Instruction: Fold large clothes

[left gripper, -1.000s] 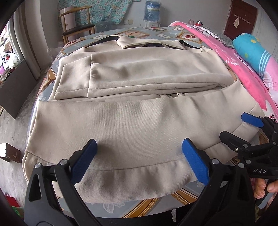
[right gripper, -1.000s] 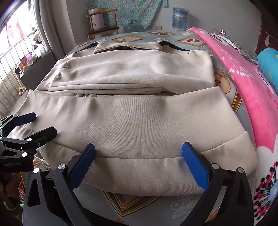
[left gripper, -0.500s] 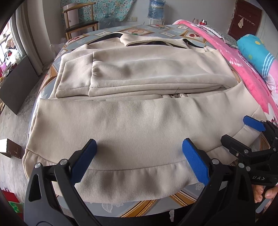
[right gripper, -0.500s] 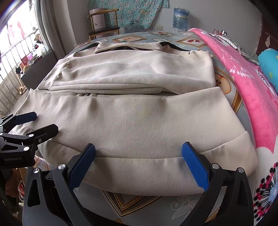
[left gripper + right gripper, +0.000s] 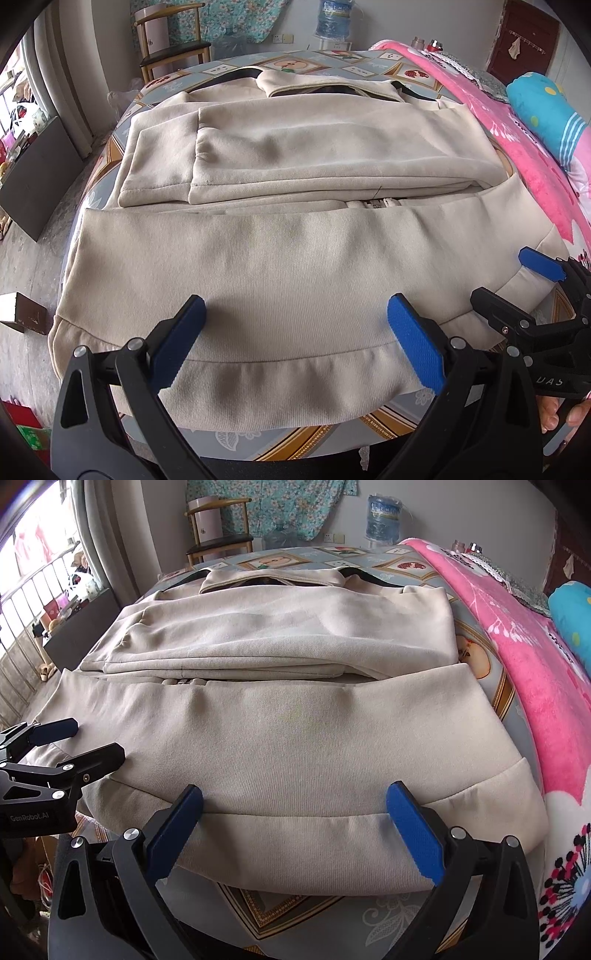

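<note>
— Below my left gripper (image 5: 295, 343), what lies there?

— Along the near bed edge, the jacket's hem (image 5: 280, 373), running left to right; fingers spread wide, gripping nothing; the jacket (image 5: 295, 254) lies ahead on the bed (image 5: 229, 70).

— And your right gripper (image 5: 295, 827)?

— Likewise released, over the hem's right half; each hand nearest its own corner, I judge.

Both wrist views low at the near hem of the beige jacket (image 5: 295, 258), facing across the bed; left offset leftward, right rightward, sharing the whole garment.
</note>
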`<state>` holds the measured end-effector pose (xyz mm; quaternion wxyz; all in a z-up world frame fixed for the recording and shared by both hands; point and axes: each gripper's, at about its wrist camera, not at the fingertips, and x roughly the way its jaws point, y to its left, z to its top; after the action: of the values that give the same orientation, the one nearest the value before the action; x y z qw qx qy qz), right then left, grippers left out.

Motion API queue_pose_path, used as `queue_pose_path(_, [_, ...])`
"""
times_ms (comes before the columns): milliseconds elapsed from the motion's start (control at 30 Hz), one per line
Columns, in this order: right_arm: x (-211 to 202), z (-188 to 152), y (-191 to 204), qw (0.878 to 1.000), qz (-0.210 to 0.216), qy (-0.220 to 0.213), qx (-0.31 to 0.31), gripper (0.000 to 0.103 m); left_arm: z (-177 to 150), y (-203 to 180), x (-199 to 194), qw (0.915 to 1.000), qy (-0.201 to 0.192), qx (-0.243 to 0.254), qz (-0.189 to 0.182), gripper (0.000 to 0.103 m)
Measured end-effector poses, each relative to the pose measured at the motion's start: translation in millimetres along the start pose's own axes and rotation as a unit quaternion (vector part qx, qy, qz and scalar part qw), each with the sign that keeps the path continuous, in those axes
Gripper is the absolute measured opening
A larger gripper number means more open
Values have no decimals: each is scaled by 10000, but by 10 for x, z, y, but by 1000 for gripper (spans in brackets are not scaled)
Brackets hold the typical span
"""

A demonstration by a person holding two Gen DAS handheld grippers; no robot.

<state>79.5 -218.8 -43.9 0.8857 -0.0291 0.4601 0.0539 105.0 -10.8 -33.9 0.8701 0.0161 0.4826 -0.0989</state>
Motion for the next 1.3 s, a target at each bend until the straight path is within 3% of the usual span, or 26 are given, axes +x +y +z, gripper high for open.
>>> queue_pose_path(1300, [8,16,17,9999,28,123,-77,97,8,-25,29,9999,85,100,92,95])
